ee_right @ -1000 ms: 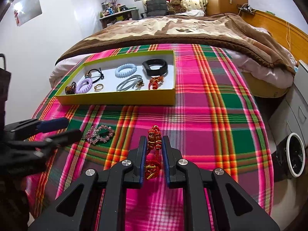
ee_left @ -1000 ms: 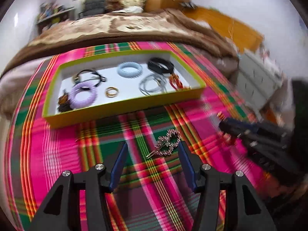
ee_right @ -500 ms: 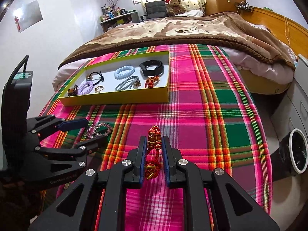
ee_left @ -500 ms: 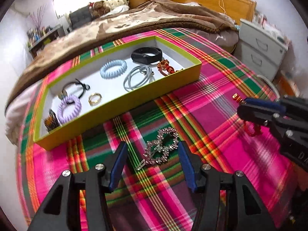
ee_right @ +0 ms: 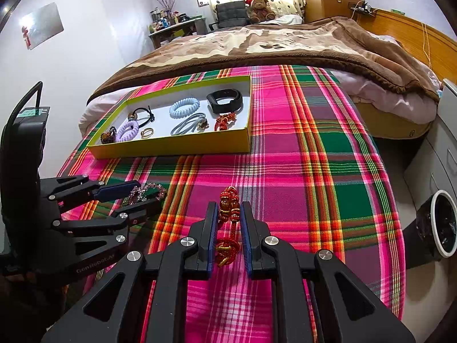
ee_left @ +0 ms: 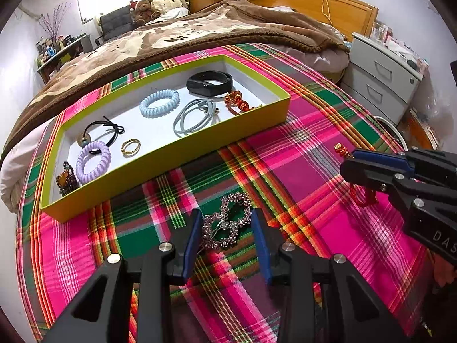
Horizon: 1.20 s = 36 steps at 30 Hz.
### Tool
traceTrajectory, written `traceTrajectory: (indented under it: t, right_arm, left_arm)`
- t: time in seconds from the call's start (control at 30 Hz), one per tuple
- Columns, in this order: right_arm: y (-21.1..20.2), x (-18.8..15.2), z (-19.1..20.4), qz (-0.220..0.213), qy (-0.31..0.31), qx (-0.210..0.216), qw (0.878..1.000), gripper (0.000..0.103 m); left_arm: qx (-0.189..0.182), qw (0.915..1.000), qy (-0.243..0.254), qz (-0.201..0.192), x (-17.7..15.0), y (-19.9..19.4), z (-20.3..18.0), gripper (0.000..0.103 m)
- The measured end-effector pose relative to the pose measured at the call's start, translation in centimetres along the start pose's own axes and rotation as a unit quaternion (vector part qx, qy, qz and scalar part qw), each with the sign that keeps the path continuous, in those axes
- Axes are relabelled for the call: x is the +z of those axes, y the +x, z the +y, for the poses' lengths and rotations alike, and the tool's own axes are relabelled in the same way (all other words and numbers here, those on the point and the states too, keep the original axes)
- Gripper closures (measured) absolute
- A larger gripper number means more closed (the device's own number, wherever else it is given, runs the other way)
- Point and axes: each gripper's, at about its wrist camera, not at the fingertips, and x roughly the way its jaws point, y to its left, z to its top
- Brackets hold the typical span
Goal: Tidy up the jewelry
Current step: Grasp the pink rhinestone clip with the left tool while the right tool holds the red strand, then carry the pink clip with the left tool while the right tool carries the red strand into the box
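Jewelry lies on a bed covered by a pink, green and red plaid blanket (ee_left: 300,148). Your left claw (ee_left: 225,238) is closing around a rhinestone hair clip (ee_left: 228,223) that lies flat on the blanket; the blue pads stand either side of it and do not yet seem to press on it. Your right claw (ee_right: 227,228), narrow, is clamped on a red knotted cord bracelet with brown beads (ee_right: 227,223), held just over the blanket to the right of the clip.

Beyond both sits a shallow yellow-green box (ee_left: 171,154) with a white floor. It already holds a black fitness band (ee_left: 210,83), a pale blue coil hair tie (ee_left: 159,103), a grey cord loop (ee_left: 194,115), a second red knotted bracelet (ee_left: 237,101), a gold ring (ee_left: 130,147), a lilac coil hair tie (ee_left: 92,161), a black hair elastic (ee_left: 104,133) and a dark beaded piece (ee_left: 66,178).

Judging by this, you are at the pick-up step. Next, finish the squeeze, lift the clip clear without snagging the weave, and carry both pieces over the box wall to bare floor.

Readable writing: "GenRobot.AI" on the left claw's side in the right view; "DAS", cut off, on the right claw in the left view.
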Motion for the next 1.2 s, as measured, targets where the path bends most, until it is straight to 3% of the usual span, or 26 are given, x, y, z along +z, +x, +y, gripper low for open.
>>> traceTrajectory:
  t: [0.63,1.2]
  right_arm:
    - [-1.1,0.7,0.9,-0.016,-0.006,0.003,1.0,0.087]
    - [-0.5,5.6,2.6,-0.04,-0.023,0.016,0.999,0.087]
  left_arm:
    - [-0.007,0.9969,-0.061,-0.049,0.1,-3.6,2.5,0.066]
    - [0.02,0.989,-0.117,-0.088,3.1,-5.9,9.1,0.066]
